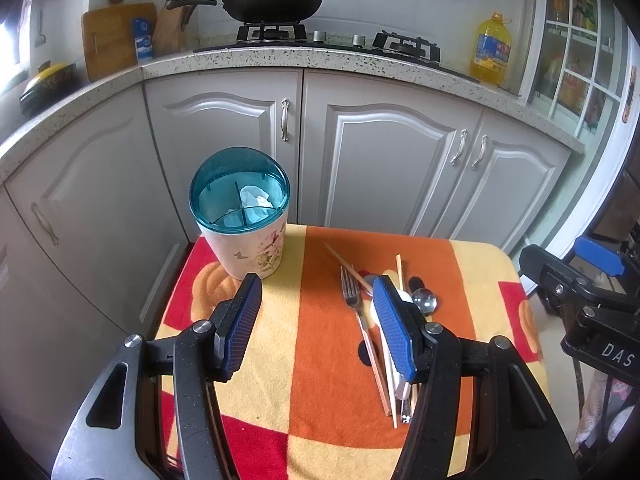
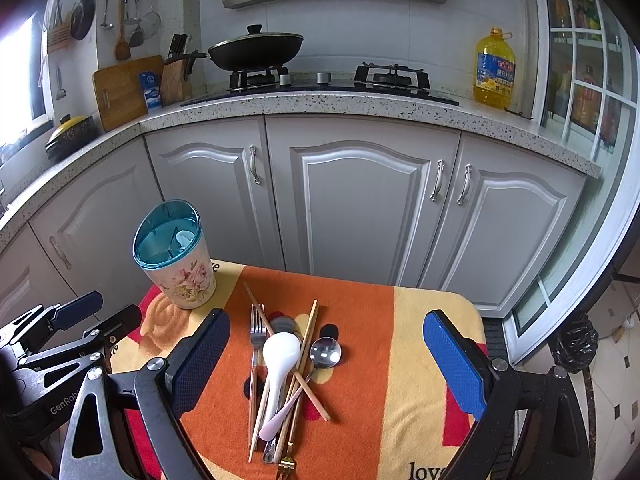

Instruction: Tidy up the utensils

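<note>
I am holding the right gripper [image 2: 326, 364] with jaws open and empty | utensil pile [image 2: 288, 372] is lying mid-frame between them, long way toward me | left gripper [image 1: 316, 328] is open too, pile on its right | holder cup [image 2: 174, 256] is standing upper left on the tabletop [image 2: 420, 360].

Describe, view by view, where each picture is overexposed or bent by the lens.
Left wrist view: window at far left blown white; speckled stone countertop edge bows upward, corners vignette black. Right wrist view: window glare at left again; grey cabinet doors curve outward; black printed lettering smears.
</note>
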